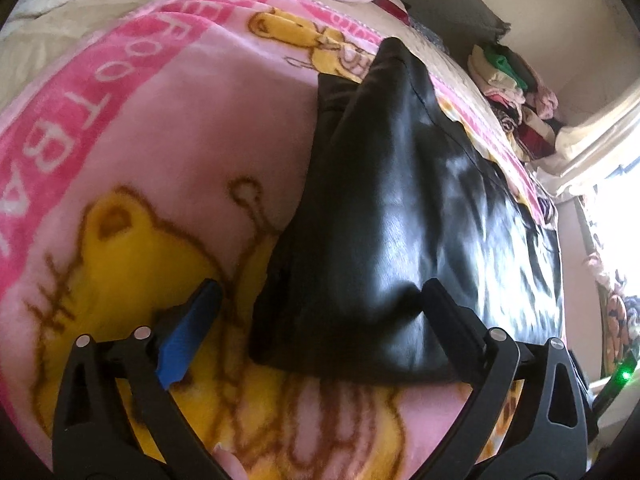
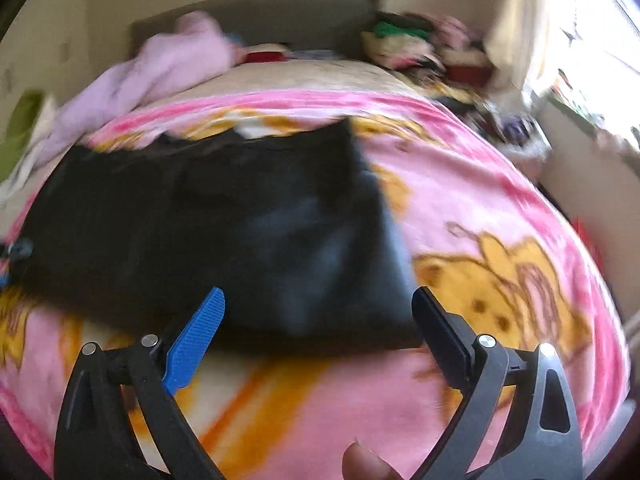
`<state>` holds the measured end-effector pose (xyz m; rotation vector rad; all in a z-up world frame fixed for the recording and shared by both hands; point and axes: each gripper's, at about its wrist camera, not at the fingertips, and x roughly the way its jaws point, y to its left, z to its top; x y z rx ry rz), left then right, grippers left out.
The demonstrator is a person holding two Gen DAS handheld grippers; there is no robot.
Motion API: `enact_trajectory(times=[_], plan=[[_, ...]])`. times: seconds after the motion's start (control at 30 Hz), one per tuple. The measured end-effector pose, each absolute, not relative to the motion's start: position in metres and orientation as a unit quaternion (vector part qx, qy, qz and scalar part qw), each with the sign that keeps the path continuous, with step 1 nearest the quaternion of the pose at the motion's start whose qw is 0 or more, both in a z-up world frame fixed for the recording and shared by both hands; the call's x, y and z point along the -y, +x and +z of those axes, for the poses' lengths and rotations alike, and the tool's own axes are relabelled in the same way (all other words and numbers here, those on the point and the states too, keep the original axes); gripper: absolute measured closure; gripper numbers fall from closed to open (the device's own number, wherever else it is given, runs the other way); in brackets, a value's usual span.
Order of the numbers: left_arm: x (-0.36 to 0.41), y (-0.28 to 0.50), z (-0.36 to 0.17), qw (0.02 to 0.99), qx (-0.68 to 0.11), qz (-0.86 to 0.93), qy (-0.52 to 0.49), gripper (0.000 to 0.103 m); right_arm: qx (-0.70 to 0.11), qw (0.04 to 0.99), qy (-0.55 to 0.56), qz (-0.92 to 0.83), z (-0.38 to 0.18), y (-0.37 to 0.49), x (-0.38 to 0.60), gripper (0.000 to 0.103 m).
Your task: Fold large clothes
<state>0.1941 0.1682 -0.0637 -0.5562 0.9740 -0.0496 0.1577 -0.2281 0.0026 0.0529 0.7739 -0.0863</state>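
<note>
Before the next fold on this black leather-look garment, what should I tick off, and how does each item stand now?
1. Left gripper open, pads off the garment: ok.
2. Right gripper open, pads off it: ok.
3. Shiny black leather-look garment lies on the pink bear-print blanket: ok.
4. Garment lies flat: not ok, creased and puffed near the left gripper.
5. Near edge within both grippers' view: ok.
6. Folded edges aligned: cannot tell, right wrist view is blurred.

Two wrist cameras, close over a bed

Each looks forward and steeply down along its own fingers. The left sits just above the black garment (image 1: 392, 208) and pink blanket (image 1: 168, 152); the right views both from its near edge, headboard (image 2: 256, 16) beyond.
</note>
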Motion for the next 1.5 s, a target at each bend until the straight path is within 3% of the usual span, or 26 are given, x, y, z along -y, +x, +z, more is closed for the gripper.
enact_trajectory(times=[0.03, 0.1, 0.13, 0.23, 0.3, 0.37, 0.43, 0.63, 0.73, 0.8, 0.83, 0.87, 0.93, 1.07, 1.2, 1.23, 1.33, 1.5], plan=[[-0.168, 0.194, -0.064, 0.847, -0.46, -0.02, -0.267, 0.012, -0.388, 0.918, 0.068, -0.042, -0.003, 0.161, 0.245, 0.009], [-0.166, 0.195, -0.062, 0.848, -0.456, -0.024, -0.268, 0.029, -0.397, 0.908, 0.13, -0.044, -0.012, 0.165, 0.269, 0.01], [-0.163, 0.195, -0.061, 0.847, -0.455, -0.037, -0.274, 0.042, -0.401, 0.901, 0.162, -0.04, -0.016, 0.166, 0.28, 0.011], [-0.157, 0.194, -0.059, 0.849, -0.459, -0.036, -0.259, 0.048, -0.417, 0.878, 0.233, 0.007, -0.03, 0.172, 0.301, 0.021], [-0.159, 0.193, -0.059, 0.847, -0.458, -0.041, -0.266, 0.051, -0.419, 0.878, 0.227, 0.044, -0.029, 0.174, 0.299, 0.05], [-0.159, 0.19, -0.058, 0.848, -0.457, -0.044, -0.265, 0.057, -0.423, 0.878, 0.219, 0.053, -0.026, 0.172, 0.294, 0.067], [-0.158, 0.186, -0.055, 0.851, -0.453, -0.046, -0.261, 0.06, -0.421, 0.879, 0.217, 0.061, -0.023, 0.166, 0.294, 0.077], [-0.165, 0.172, -0.05, 0.85, -0.448, -0.059, -0.272, 0.066, -0.425, 0.884, 0.188, 0.05, -0.012, 0.147, 0.286, 0.078], [-0.166, 0.164, -0.046, 0.851, -0.447, -0.061, -0.269, 0.066, -0.43, 0.885, 0.174, 0.043, -0.013, 0.149, 0.283, 0.076], [-0.166, 0.161, -0.046, 0.852, -0.446, -0.06, -0.267, 0.066, -0.431, 0.89, 0.147, 0.029, -0.01, 0.148, 0.277, 0.07], [-0.166, 0.162, -0.045, 0.852, -0.447, -0.059, -0.265, 0.066, -0.431, 0.892, 0.134, 0.018, -0.008, 0.147, 0.275, 0.06], [-0.165, 0.164, -0.045, 0.853, -0.448, -0.058, -0.262, 0.065, -0.423, 0.899, 0.111, 0.001, -0.005, 0.145, 0.271, 0.056], [-0.163, 0.164, -0.044, 0.856, -0.449, -0.053, -0.252, 0.064, -0.399, 0.913, 0.085, -0.022, 0.005, 0.14, 0.265, 0.056], [-0.16, 0.168, -0.042, 0.859, -0.451, -0.045, -0.236, 0.057, -0.334, 0.941, 0.046, -0.021, 0.033, 0.127, 0.238, 0.041], [-0.159, 0.172, -0.042, 0.861, -0.453, -0.041, -0.227, 0.046, -0.321, 0.945, 0.015, 0.061, 0.044, 0.128, 0.193, 0.04], [-0.159, 0.173, -0.042, 0.861, -0.455, -0.04, -0.226, 0.042, -0.327, 0.941, 0.01, 0.089, 0.044, 0.131, 0.18, 0.041], [-0.159, 0.178, -0.045, 0.861, -0.459, -0.033, -0.216, 0.033, -0.352, 0.922, -0.003, 0.164, 0.037, 0.139, 0.143, 0.068], [-0.158, 0.185, -0.048, 0.861, -0.462, -0.032, -0.212, 0.03, -0.376, 0.899, -0.026, 0.225, 0.025, 0.151, 0.093, 0.081]])
